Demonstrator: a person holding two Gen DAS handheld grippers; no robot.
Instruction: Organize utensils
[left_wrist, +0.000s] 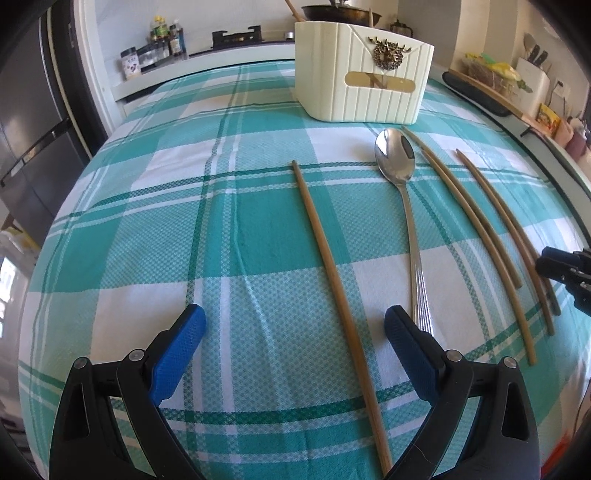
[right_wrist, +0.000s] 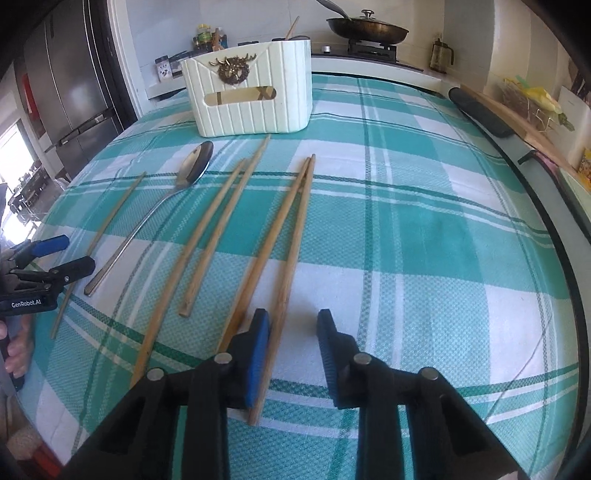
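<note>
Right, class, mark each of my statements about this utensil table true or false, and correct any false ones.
1. A metal spoon lies on the checked cloth. True.
2. The cream holder lies tipped on its side. False: it stands upright.
3. The left gripper is clamped on the spoon. False: its jaws are open, with a single chopstick lying between them.
4. A pan sits on the stove behind the table. True.
5. The right gripper hangs beside a pair of chopsticks. True.
</note>
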